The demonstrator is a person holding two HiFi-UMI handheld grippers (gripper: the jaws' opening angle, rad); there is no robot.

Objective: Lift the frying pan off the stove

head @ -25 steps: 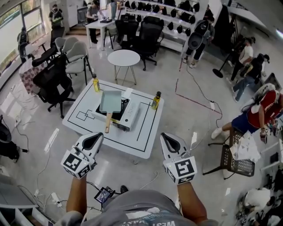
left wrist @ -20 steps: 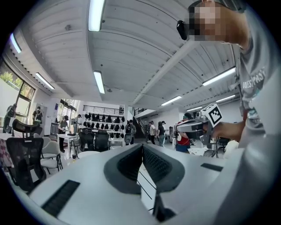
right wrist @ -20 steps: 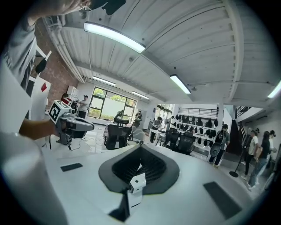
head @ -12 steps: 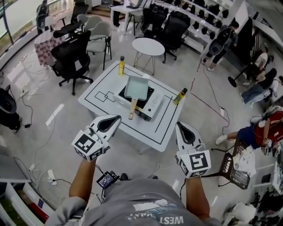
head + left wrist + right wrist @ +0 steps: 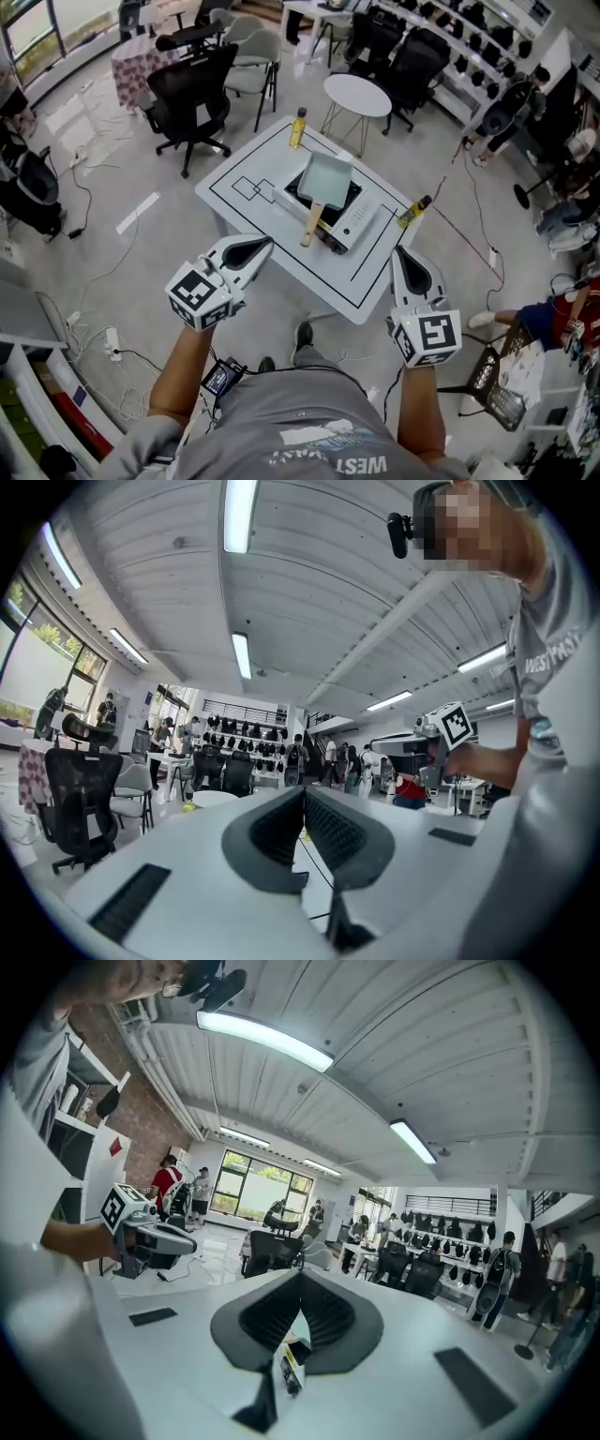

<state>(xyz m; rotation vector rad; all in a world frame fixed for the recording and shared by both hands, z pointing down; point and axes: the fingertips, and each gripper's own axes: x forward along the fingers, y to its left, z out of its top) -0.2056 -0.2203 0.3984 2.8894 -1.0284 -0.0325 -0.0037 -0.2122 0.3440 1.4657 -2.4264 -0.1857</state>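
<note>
Left gripper [image 5: 302, 797] has its dark ribbed jaws pressed together with nothing between them, short of the white square table with black line markings [image 5: 246, 167]. Right gripper [image 5: 300, 1279] seems closed too, tips meeting, though a thin sliver of gap shows lower down; it grips nothing. Pale green rectangular frying pan with a wooden handle [image 5: 327, 178] sits on the white portable gas stove [image 5: 358, 217] mid-table, well apart from both grippers, its handle pointing toward the person. One yellow bottle [image 5: 298, 127] stands at the table's far corner.
</note>
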